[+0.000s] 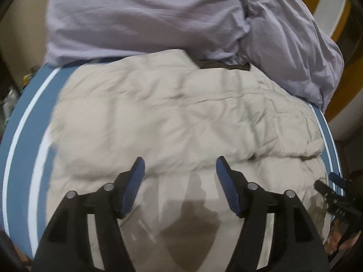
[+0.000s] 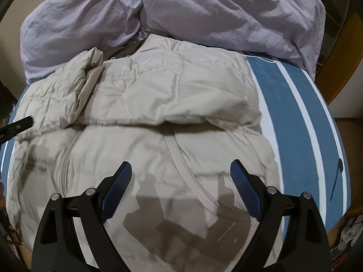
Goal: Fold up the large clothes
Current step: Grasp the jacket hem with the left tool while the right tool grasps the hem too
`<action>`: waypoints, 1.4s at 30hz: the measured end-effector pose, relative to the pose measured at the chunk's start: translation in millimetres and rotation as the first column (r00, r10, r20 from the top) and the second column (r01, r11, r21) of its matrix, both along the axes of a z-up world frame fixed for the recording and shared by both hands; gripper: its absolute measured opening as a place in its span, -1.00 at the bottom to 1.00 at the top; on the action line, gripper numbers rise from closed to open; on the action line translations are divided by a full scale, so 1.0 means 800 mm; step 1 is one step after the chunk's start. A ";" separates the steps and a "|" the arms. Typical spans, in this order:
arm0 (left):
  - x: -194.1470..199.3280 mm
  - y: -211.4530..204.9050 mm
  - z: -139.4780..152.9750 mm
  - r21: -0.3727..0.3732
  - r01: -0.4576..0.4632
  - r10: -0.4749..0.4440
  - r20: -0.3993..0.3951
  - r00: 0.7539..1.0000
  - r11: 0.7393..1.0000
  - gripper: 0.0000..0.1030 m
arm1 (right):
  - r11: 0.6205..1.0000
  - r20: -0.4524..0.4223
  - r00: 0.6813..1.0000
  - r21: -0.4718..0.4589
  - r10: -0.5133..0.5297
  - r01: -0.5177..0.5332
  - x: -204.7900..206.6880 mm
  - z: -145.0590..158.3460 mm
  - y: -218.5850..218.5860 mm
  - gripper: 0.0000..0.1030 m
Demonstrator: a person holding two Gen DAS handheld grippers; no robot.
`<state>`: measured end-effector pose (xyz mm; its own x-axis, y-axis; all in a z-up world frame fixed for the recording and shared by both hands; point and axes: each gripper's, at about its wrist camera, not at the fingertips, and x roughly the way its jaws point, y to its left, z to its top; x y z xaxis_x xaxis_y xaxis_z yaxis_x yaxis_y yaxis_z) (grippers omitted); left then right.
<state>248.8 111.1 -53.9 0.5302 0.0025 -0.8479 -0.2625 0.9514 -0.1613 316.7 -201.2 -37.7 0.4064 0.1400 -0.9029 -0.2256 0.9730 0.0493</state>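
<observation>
A beige quilted puffer jacket lies spread on the bed and fills most of both views. In the right wrist view the jacket has a part folded across its body, a crumpled sleeve at the left and a zip seam running down the near half. My left gripper hovers just above the jacket's near part, open, with only fabric below the blue pads. My right gripper stands open and wide over the zip seam, holding nothing.
The bed sheet is blue with white stripes and shows bare at the right. A rumpled lilac duvet is heaped behind the jacket. Wooden furniture and floor clutter border the bed's edges.
</observation>
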 end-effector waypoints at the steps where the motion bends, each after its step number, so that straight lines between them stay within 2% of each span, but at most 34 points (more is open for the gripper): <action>1: -0.013 0.007 0.001 0.000 -0.015 0.015 0.001 1.000 1.000 0.35 | 1.000 0.000 1.000 -0.003 0.002 -0.002 -0.006 0.001 -0.009 0.75; 9: -0.137 0.066 -0.009 0.017 -0.141 0.141 -0.026 0.990 0.990 0.40 | 0.998 -0.056 0.996 0.016 -0.065 0.066 -0.044 -0.009 -0.097 0.75; 16: -0.209 0.100 -0.029 -0.006 -0.211 0.210 -0.060 0.976 0.977 0.40 | 0.986 -0.120 0.983 0.070 -0.140 0.149 -0.069 -0.020 -0.156 0.75; 22: -0.239 0.112 -0.048 -0.044 -0.237 0.233 -0.084 0.969 0.971 0.40 | 0.975 -0.177 0.971 0.119 -0.163 0.186 -0.090 -0.034 -0.177 0.75; 28: -0.253 0.115 -0.062 -0.108 -0.255 0.247 -0.087 0.965 0.961 0.41 | 0.970 -0.213 0.967 0.163 -0.141 0.178 -0.103 -0.045 -0.179 0.74; 33: -0.258 0.112 -0.065 -0.133 -0.259 0.250 -0.076 0.965 0.957 0.38 | 0.960 -0.243 0.962 0.218 -0.122 0.177 -0.107 -0.055 -0.181 0.36; 34: -0.259 0.110 -0.065 -0.139 -0.252 0.244 -0.074 0.967 0.958 0.34 | 0.959 -0.241 0.963 0.223 -0.122 0.177 -0.107 -0.055 -0.180 0.35; 42: -0.261 0.095 -0.064 -0.167 -0.238 0.230 -0.065 0.971 0.957 0.05 | 0.956 -0.233 0.969 0.256 -0.084 0.145 -0.115 -0.053 -0.180 -0.14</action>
